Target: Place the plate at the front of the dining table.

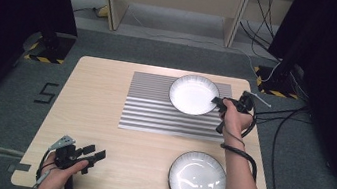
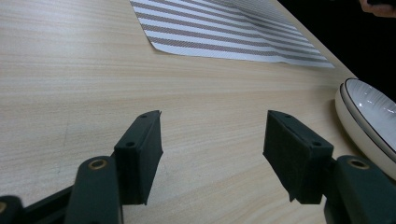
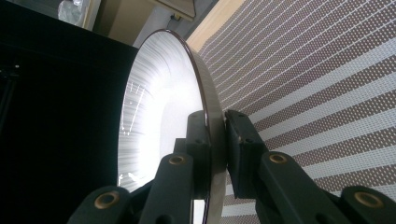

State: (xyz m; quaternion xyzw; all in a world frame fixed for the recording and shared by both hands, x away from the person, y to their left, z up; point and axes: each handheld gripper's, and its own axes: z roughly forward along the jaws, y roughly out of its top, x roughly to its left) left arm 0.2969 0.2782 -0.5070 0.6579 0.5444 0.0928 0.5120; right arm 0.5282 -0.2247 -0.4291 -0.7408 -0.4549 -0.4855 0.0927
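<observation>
Now the plate on the striped mat, near the bench's far right corner, is clamped at its rim by the right claw. Glazed and breakable, it is judged stiff and slippery. The left claw is held apart near the near left corner.

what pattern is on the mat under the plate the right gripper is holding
Grey and white stripes on the mat; the high view shows it best.

A white bowl with a dark rim and ribbed inner wall sits upright on the striped mat, just left of the right gripper, whose jaws pinch its near rim.
</observation>
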